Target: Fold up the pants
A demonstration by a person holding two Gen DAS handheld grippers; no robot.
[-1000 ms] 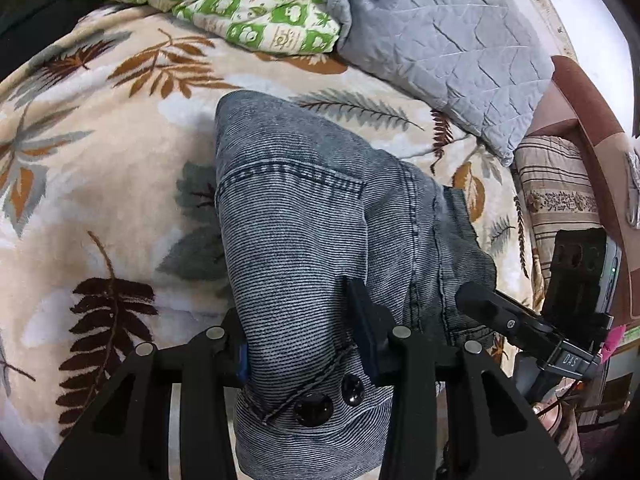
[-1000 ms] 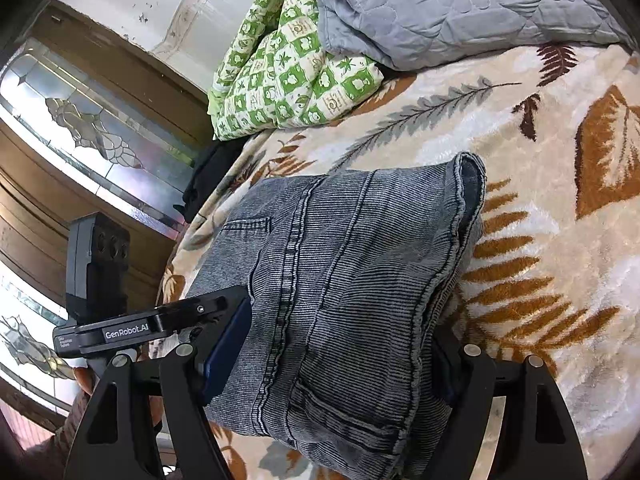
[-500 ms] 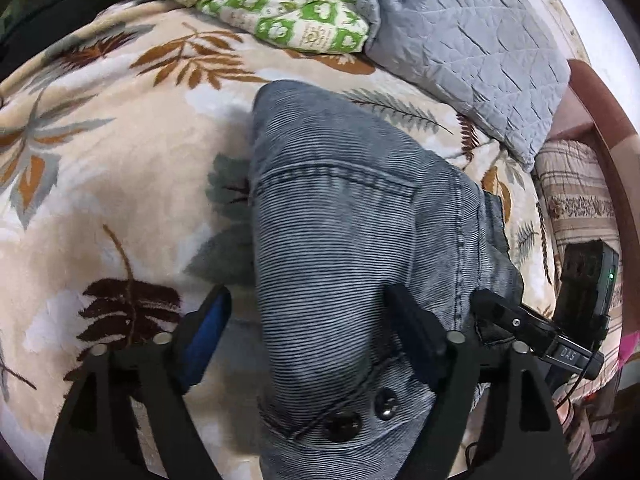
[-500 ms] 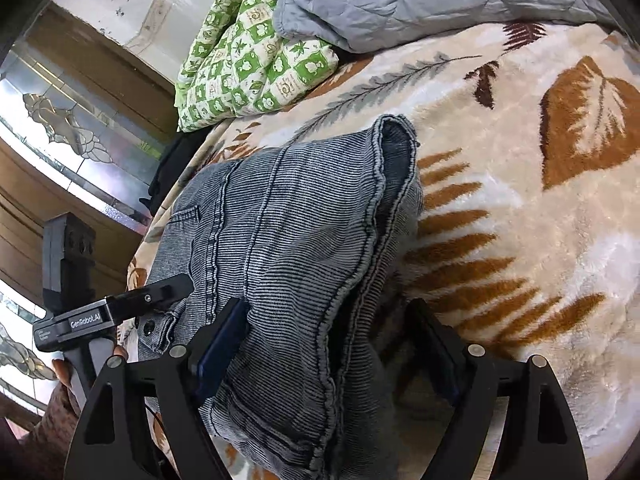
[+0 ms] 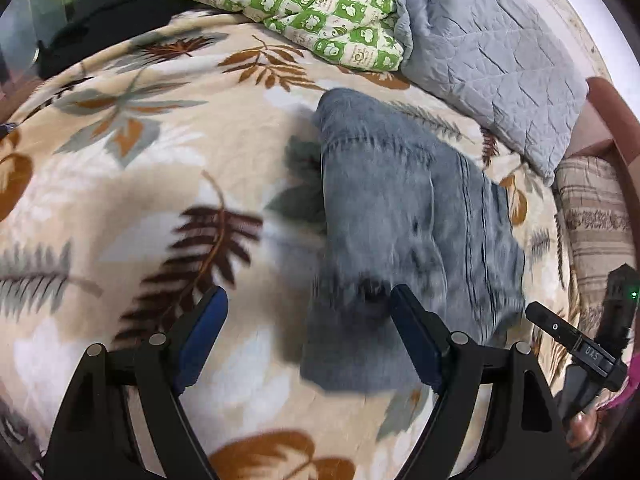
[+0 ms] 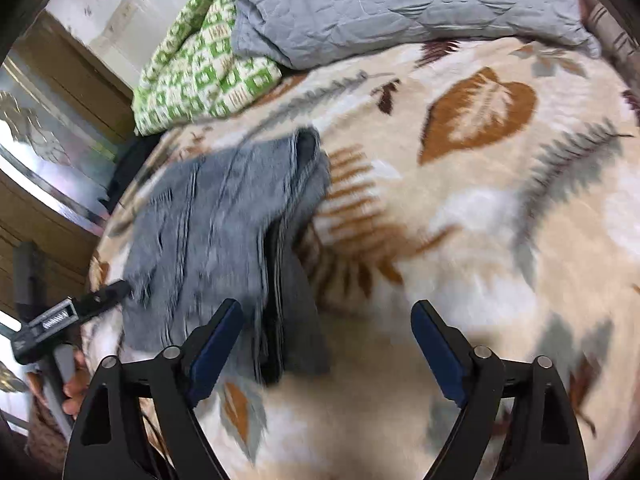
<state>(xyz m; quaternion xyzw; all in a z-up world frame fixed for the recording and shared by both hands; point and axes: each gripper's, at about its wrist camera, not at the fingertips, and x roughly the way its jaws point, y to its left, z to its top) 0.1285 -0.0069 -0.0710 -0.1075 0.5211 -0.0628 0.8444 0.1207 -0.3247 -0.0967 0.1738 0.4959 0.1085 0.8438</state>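
On the leaf-print blanket (image 5: 160, 200), left wrist view: folded pants (image 5: 404, 232) lie toward 1 o'clock, left gripper (image 5: 308, 340) spread wide, empty. Right wrist view: pants (image 6: 224, 232) at 10 o'clock, right gripper (image 6: 326, 344) agape, holding nothing.

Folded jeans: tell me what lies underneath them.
The folded jeans rest on the leaf-print blanket, which shows all round them. The blanket directly beneath is covered, so anything between them cannot be seen.

One pants (image 5: 404, 216); two grippers: left gripper (image 5: 308, 340), right gripper (image 6: 326, 350); three quilts.
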